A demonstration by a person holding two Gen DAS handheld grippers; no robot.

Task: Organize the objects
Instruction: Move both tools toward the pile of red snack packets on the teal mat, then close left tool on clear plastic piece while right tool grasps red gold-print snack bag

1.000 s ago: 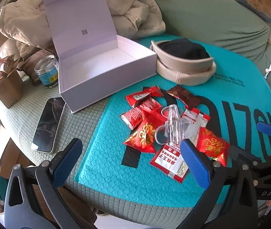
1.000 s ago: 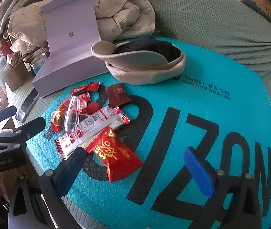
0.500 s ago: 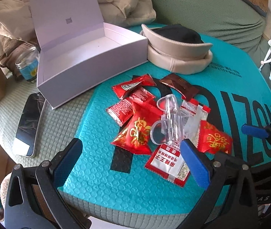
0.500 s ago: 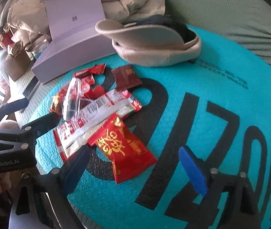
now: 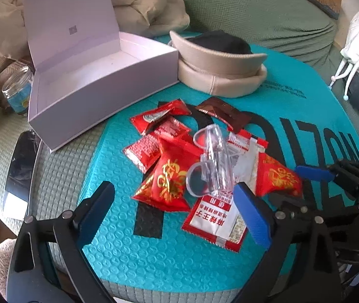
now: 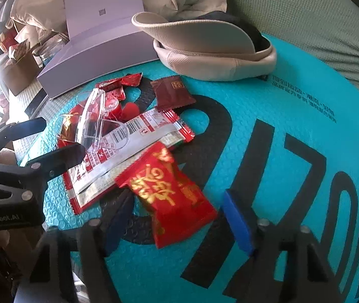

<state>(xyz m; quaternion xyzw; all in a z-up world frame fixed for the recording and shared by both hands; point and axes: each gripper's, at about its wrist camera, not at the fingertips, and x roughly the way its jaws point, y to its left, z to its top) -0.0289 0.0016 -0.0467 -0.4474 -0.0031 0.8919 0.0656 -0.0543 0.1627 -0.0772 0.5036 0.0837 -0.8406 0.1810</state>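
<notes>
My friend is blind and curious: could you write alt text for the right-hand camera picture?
A pair of blue-padded tongs is closing around a red gold-lettered snack packet, not yet squeezing it, on a teal mat. Behind lie more wrappers, a clear plastic piece, a beige hat and an open white box; a second pair of tongs enters from the left.

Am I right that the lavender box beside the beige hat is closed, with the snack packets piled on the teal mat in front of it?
Not quite: the lavender box is open, lid raised, as the left wrist view shows. It does sit beside the beige hat, with the snack packets on the teal mat.
</notes>
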